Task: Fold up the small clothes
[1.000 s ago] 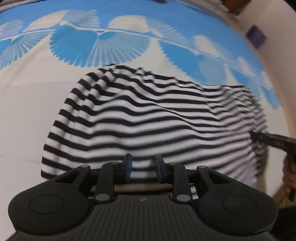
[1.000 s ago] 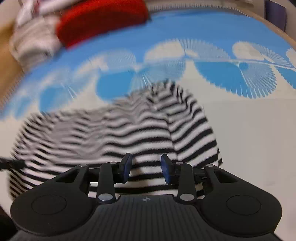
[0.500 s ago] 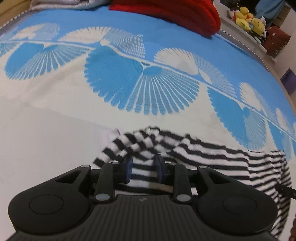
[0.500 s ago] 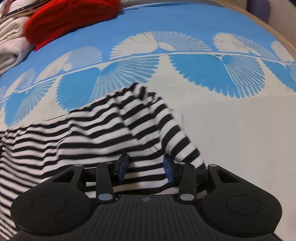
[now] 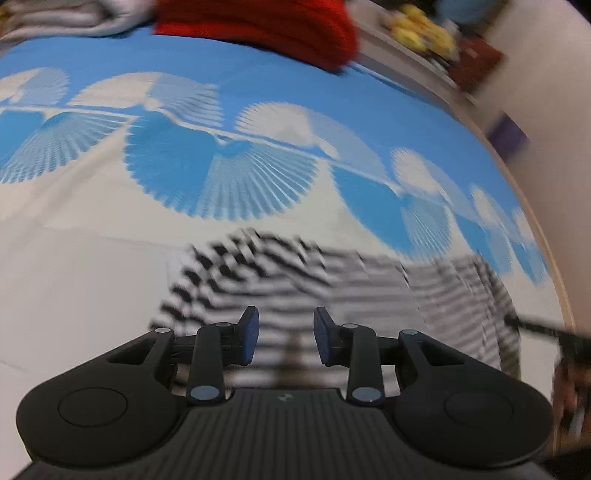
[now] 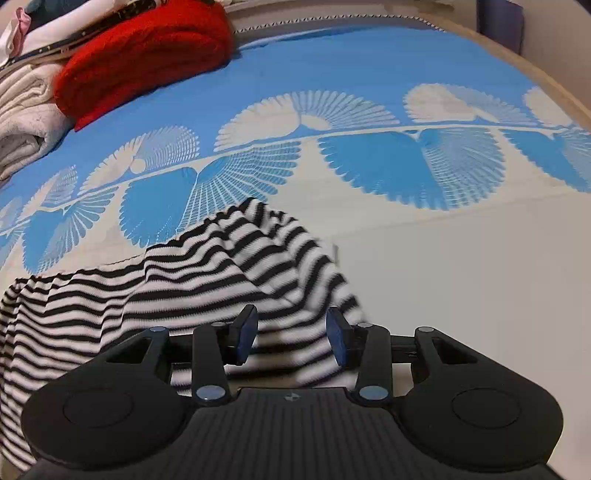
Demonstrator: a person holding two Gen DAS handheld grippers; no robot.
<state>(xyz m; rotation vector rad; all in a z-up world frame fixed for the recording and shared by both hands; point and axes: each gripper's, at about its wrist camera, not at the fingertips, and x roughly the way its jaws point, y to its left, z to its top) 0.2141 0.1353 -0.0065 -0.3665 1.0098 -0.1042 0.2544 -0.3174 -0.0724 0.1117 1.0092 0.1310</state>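
Note:
A black-and-white striped garment (image 5: 295, 280) lies rumpled on the blue-and-white bed cover (image 5: 92, 258); it is blurred in the left wrist view. My left gripper (image 5: 284, 338) is open just above its near edge, with nothing between the pads. In the right wrist view the same garment (image 6: 177, 291) spreads to the left, one corner bunched up. My right gripper (image 6: 291, 338) is open over its near right part, holding nothing. The right gripper's tip shows at the right edge of the left wrist view (image 5: 543, 326).
A red knitted garment (image 6: 147, 55) and folded white and beige textiles (image 6: 26, 114) lie at the far side of the bed. The bed's wooden edge (image 6: 546, 77) runs along the right. Yellow soft toys (image 5: 421, 31) sit beyond the bed.
Both grippers have opened wider and let go of the striped garment, which has dropped lower onto the bed. The left view swings and blurs.

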